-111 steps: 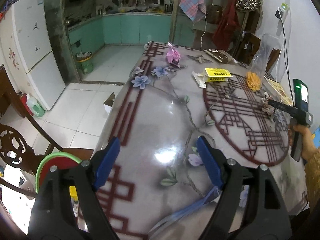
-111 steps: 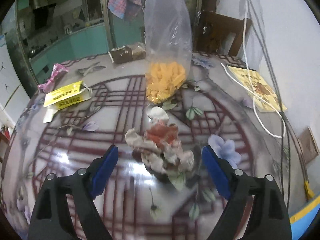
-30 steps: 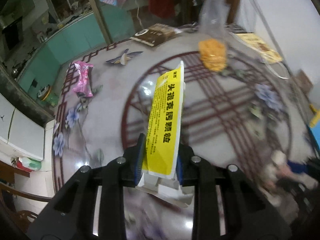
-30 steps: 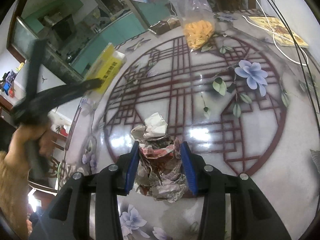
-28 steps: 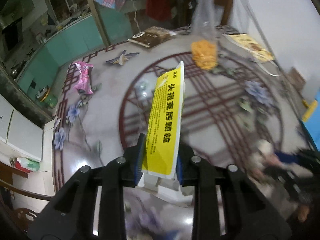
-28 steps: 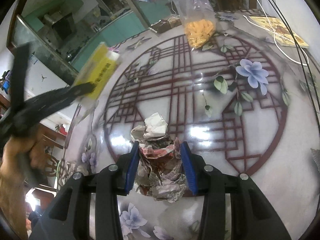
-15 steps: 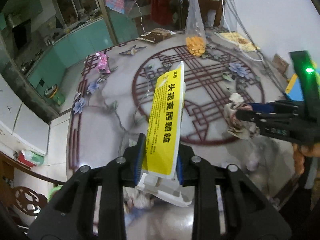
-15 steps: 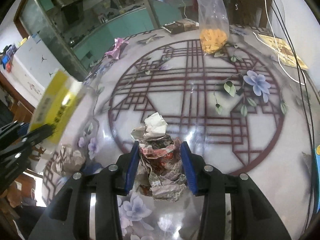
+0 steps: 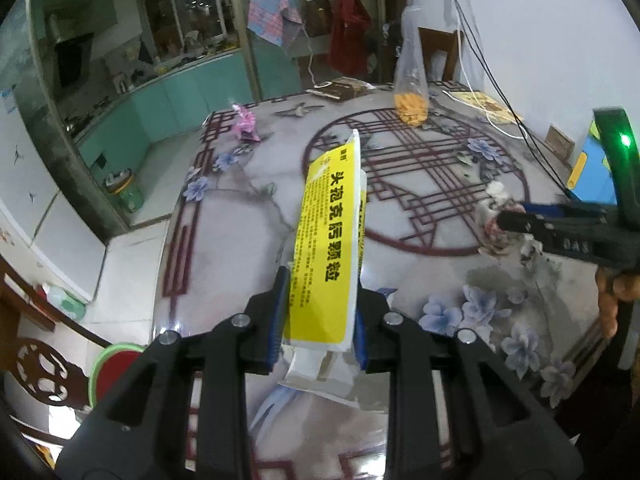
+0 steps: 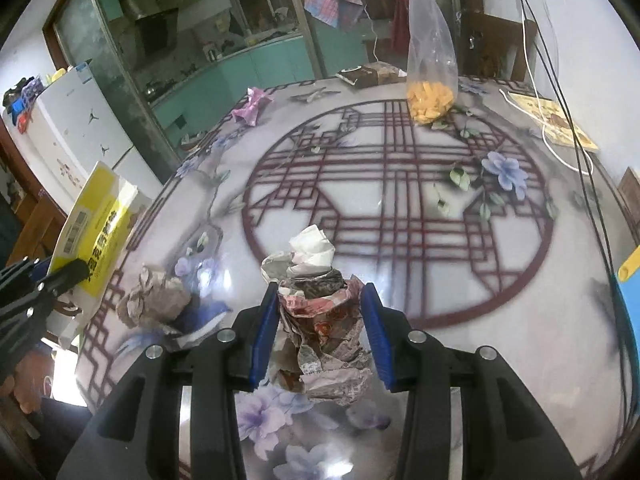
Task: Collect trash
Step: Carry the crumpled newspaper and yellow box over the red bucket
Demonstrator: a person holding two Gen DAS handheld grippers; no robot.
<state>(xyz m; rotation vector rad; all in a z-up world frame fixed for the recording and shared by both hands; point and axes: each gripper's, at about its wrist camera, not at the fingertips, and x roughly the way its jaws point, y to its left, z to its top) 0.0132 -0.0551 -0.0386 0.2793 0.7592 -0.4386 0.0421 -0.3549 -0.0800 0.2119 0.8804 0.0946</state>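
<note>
The table (image 10: 460, 312) wears a glossy grey cloth printed with a dark red lattice circle and purple flowers. At the far side stands a clear bag of orange pieces (image 10: 430, 76), a brown packet (image 10: 370, 74) just left of it. A pink wrapper (image 10: 252, 108) lies towards the far left edge, a yellow booklet (image 10: 554, 120) at the far right under a white cable (image 10: 560, 148).
</note>
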